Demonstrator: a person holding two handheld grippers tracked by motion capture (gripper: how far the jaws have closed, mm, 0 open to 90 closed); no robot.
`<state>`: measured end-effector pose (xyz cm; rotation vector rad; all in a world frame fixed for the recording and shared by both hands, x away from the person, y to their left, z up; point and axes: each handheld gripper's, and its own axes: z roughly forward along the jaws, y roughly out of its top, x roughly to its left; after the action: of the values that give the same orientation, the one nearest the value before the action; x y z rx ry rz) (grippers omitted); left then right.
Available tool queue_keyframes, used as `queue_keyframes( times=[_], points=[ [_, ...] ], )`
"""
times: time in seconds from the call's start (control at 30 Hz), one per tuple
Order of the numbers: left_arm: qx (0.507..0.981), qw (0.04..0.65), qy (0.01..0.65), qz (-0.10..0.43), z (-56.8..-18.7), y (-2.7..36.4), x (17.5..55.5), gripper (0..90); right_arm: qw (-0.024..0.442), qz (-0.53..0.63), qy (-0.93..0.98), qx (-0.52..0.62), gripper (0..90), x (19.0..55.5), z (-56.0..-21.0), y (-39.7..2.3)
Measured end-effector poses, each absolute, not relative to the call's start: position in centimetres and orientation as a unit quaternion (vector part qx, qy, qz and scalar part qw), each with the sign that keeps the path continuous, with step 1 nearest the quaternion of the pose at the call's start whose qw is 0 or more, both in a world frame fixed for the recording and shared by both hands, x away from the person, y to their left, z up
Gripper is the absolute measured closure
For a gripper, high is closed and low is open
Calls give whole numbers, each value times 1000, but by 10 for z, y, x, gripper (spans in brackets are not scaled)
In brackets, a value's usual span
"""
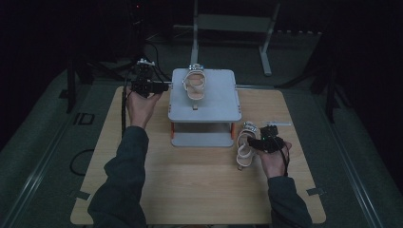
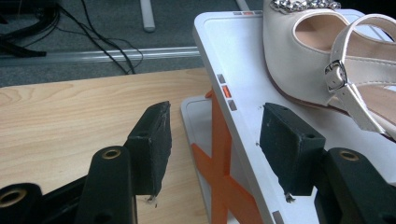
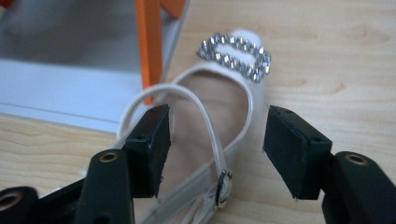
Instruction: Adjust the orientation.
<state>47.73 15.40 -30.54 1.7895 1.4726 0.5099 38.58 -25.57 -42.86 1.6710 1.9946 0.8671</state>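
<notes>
A white sandal with a rhinestone buckle (image 1: 195, 84) (image 2: 303, 51) lies on the top shelf of a small grey rack (image 1: 214, 107) (image 2: 243, 70) with orange struts. Its twin (image 1: 244, 151) (image 3: 219, 102) lies on the wooden table right of the rack's base (image 3: 56, 79). My right gripper (image 1: 259, 142) (image 3: 217, 140) is open, its jaws on either side of this sandal's strap and rear part without pressing it. At the rack's left edge my left gripper (image 1: 164, 87) (image 2: 215, 135) is open, with the shelf's rim between its jaws.
The wooden table (image 1: 199, 185) has bare room in front of the rack and at the left. Beyond it stand a white frame (image 1: 233, 28) and a dark tripod (image 1: 71, 76). Black cables (image 2: 107, 51) run over the grey floor.
</notes>
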Motion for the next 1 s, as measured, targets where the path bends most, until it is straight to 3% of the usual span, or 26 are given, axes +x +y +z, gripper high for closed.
queue_keyframes(
  times=[0.6, 0.83, 1.0],
  points=[
    [699, 376, 574, 200, -306, 154, 476, 438, 166, 278, 716, 618, 393, 394, -449, -258],
    [701, 377, 572, 200, -306, 151, 476, 439, 158, 280, 716, 619, 554, 394, -446, -262],
    [700, 375, 574, 199, -307, 152, 476, 439, 151, 278, 718, 619, 589, 395, -445, -267]
  ],
)
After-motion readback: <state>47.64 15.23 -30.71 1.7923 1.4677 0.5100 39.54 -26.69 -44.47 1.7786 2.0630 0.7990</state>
